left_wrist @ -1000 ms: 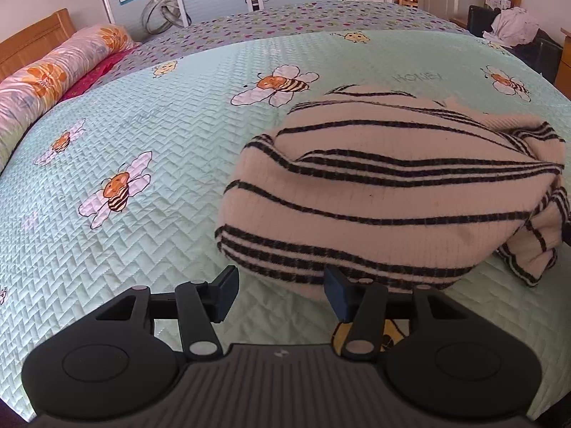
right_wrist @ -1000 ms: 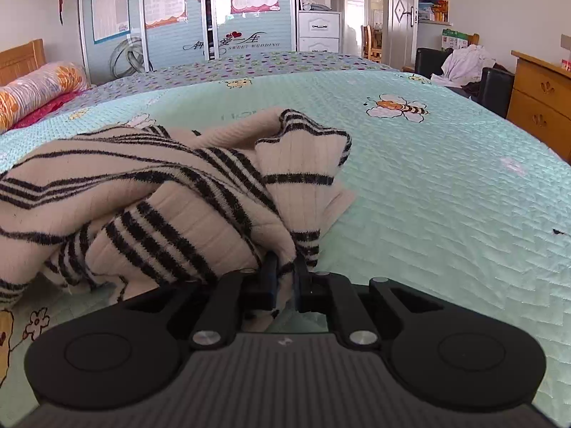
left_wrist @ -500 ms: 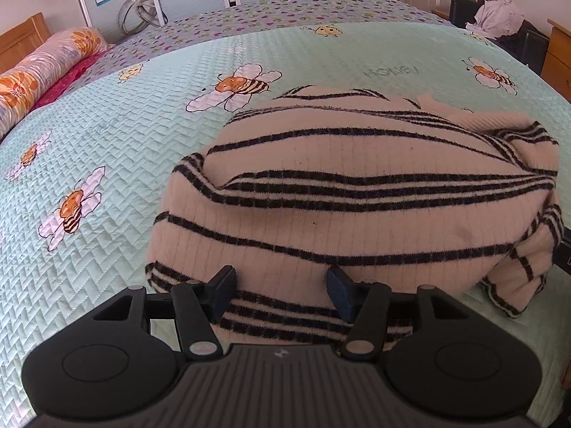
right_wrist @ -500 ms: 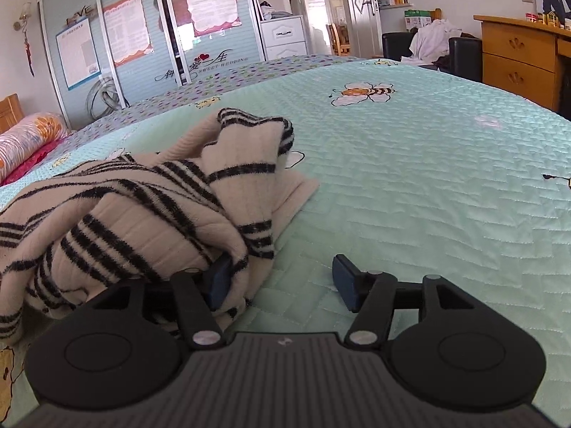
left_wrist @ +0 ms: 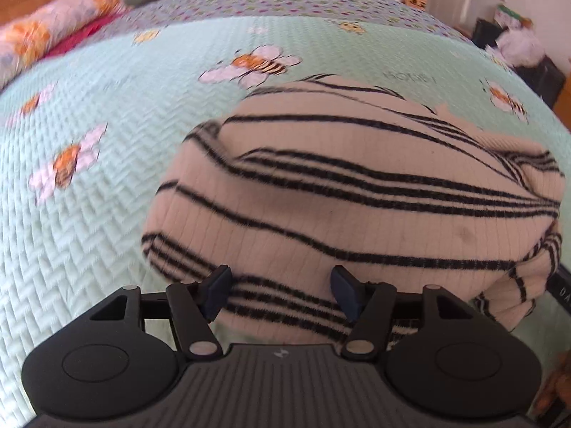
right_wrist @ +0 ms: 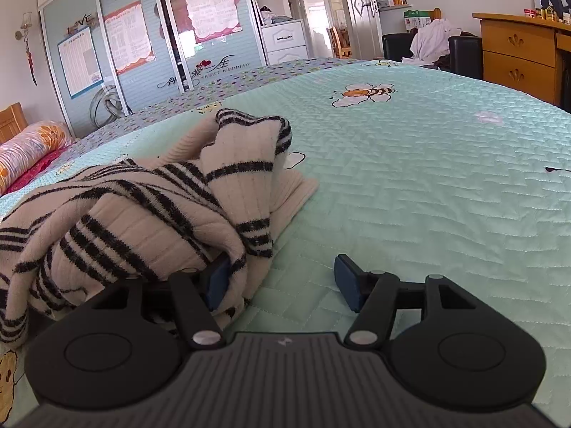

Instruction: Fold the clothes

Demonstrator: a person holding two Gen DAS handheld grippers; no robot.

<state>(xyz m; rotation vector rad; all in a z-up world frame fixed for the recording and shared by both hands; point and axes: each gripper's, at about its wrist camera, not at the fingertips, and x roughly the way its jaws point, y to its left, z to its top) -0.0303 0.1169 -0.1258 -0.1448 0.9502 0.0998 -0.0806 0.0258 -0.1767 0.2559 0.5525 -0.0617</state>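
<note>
I'm looking across the bed (right_wrist: 446, 185), its mint quilted cover printed with bees; the fisheye cuts off its edges in both views. On it lies the striped sweater (left_wrist: 357, 192), cream with thin black bands, bunched into a loose mound rather than spread flat. How it is layered underneath I cannot make out, and its near hem runs out of sight behind the body of my left gripper (left_wrist: 282, 290). The left wrist view is smeared, so the pillow (left_wrist: 53, 35) at the far left is only a blur of orange and pink.

The left gripper hangs over the near edge of the sweater with its jaws wide apart. They have just been opening further, and striped knit shows in the gap between them, though neither pad presses on it.

The right gripper (right_wrist: 282, 281) sits at the sweater's right end, jaws spread — they have just been opening. Its left pad (right_wrist: 217, 281) is half buried against a fold of the sweater, while the other pad (right_wrist: 348, 281) stands clear over bare quilt. Nothing is clamped.
</note>
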